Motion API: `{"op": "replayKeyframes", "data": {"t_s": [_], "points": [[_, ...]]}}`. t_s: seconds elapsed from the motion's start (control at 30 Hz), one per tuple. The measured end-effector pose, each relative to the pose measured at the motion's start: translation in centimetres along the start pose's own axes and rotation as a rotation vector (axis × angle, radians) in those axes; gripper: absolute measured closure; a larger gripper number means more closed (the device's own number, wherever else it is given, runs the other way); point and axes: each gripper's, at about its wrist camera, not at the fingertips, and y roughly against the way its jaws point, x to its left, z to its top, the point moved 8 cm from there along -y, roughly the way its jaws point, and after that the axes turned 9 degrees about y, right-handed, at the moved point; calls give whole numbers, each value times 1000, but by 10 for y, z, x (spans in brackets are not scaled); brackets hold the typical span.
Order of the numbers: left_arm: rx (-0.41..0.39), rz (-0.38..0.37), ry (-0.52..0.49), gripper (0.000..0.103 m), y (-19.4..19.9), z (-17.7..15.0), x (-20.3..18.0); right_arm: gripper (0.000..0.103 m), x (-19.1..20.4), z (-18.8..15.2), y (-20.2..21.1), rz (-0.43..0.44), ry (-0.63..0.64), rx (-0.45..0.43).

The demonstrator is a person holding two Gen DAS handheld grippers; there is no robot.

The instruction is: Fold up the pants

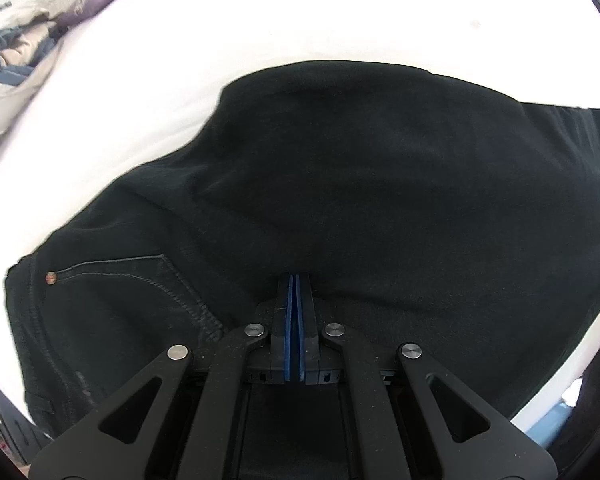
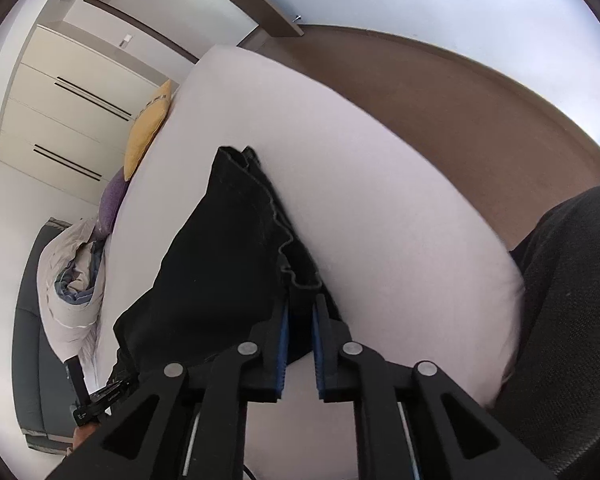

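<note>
The left gripper [image 1: 295,280], black with blue pads, has its jaws pressed together over the near edge of the black denim pants [image 1: 340,184]; whether a thin fold of cloth is pinched between the pads is hard to tell against so dark a fabric. The right gripper [image 2: 300,312] stands with its jaws narrowly apart, a wavy hem of the pants lying between the pads, which do not appear to press on it.

Outward from there, the pants lie on the white mattress [image 2: 380,200], doubled over: a rounded fold edge faces away in the left wrist view, with a stitched pocket and a copper rivet [image 1: 51,278] showing at the left.

At least one fold looks made. Judging by the long shape, a further fold and some smoothing remain.
</note>
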Motion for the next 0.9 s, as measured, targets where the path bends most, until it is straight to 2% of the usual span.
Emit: {"op": "replayKeyframes", "data": {"t_s": [0.03, 0.13, 0.2, 0.27, 0.33, 0.4, 0.47, 0.57, 0.63, 0.67, 0.77, 0.87, 0.9], "points": [[-17, 3, -2, 102, 2, -1, 3, 79, -5, 1, 5, -21, -16, -5], [-80, -31, 30, 102, 22, 0, 2, 79, -25, 3, 23, -79, -69, -8], [-112, -58, 38, 102, 35, -2, -2, 79, -23, 5, 33, -75, -39, -23], [-131, -94, 27, 102, 44, -8, -13, 79, -3, 8, 38, -26, 25, -30], [-126, -117, 0, 102, 45, -13, -27, 79, 32, 13, 33, 76, 91, -20], [-99, -114, -31, 102, 36, -19, -37, 79, 64, 17, 24, 155, 157, -3], [-55, -99, -44, 102, 19, -27, -41, 79, 90, 14, 1, 192, 231, 62], [-39, -129, 2, 102, 6, -32, -33, 79, 87, -3, -37, 160, 215, 193], [-24, -159, 45, 102, 5, -32, -25, 90, 64, -18, -53, 86, 178, 253], [-21, -161, 45, 102, 4, -33, -24, 103, 54, -24, -54, 94, 165, 253], [-20, -155, 28, 102, 2, -36, -20, 103, 36, -32, -43, 88, 171, 253], [-20, -164, 42, 102, -2, -42, -14, 103, 29, -34, -30, -6, 241, 268], [-19, -164, 46, 102, -2, -42, -19, 98, 32, -32, -25, -34, 269, 264]]}}
